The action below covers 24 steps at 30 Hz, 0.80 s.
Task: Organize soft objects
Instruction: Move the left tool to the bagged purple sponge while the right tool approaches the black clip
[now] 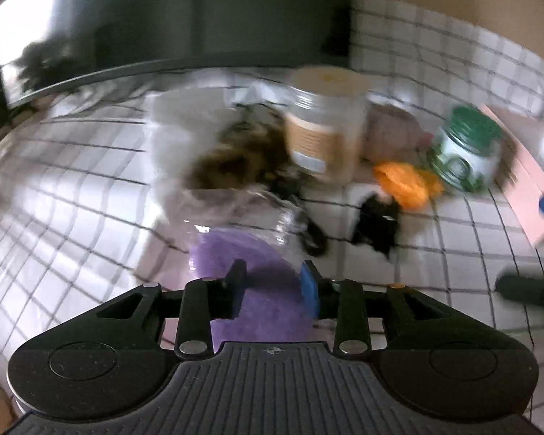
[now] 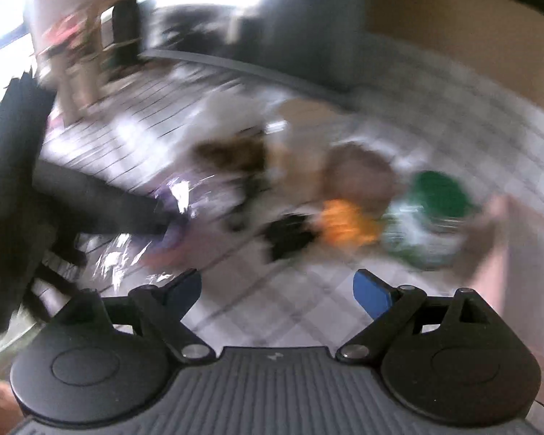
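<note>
In the left wrist view a purple soft thing point(image 1: 257, 257) lies in a crinkled clear bag on the checked cloth. My left gripper point(image 1: 273, 284) stands half open over it, one finger on each side, and I see no pad pressing on it. Beyond it lie a brown furry thing point(image 1: 235, 159), a white fluffy thing point(image 1: 170, 134), a small black soft thing point(image 1: 377, 224) and an orange soft thing point(image 1: 404, 185). My right gripper point(image 2: 277, 290) is wide open above bare cloth, short of the black thing point(image 2: 290, 235) and the orange thing point(image 2: 344, 224). Both views are blurred.
A clear jar with a beige lid point(image 1: 326, 127) and a green-lidded jar point(image 1: 468, 148) stand behind the soft things. A pink flat box point(image 1: 526, 181) lies at the right. A dark screen point(image 1: 199, 18) closes the back. The left gripper's black body point(image 2: 90, 203) fills the right wrist view's left side.
</note>
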{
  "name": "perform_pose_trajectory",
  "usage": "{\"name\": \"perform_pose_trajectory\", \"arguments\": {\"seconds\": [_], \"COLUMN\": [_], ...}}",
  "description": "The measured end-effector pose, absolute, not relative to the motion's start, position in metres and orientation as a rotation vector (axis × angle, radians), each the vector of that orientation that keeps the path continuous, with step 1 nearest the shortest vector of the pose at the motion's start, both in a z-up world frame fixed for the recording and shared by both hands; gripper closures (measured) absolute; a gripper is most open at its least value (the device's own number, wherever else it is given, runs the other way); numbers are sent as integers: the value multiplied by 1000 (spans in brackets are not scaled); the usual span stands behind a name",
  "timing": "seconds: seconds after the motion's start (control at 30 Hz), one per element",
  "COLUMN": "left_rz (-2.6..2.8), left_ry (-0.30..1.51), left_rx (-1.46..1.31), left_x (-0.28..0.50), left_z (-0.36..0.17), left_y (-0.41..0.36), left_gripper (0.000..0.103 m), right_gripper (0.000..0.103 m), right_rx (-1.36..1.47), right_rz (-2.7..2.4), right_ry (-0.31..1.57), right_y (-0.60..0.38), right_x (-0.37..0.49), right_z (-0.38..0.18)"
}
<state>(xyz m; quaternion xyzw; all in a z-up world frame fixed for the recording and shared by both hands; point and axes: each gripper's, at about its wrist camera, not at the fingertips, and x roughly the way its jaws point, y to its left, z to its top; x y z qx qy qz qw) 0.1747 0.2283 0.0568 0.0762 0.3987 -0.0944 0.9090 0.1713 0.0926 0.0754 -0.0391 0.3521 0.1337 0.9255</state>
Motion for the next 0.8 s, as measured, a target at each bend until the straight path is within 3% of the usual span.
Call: {"name": "perform_pose_trajectory", "arguments": {"seconds": [0.07,0.13,0.33,0.47,0.8], "left_rz": [-216,-225,-40,66,72], "left_ry": [836,837,762,774,838], "left_rx": [132,115,163,131,-156], "left_x": [176,177,166,174,194], "left_z": [57,55,55,53,50], "left_y": [224,221,220,224,246], "left_gripper": [41,35,39,33,31], "right_gripper": [11,11,11,11,11], "right_rx": [-40,-11,23,35,15], "right_rz": [241,222,228,262,344], "right_ry": [697,700,722,730,755], "right_y": [76,64,53,52,47], "right_x": [166,166,160,157,151], "right_z": [76,73,62,57,42]}}
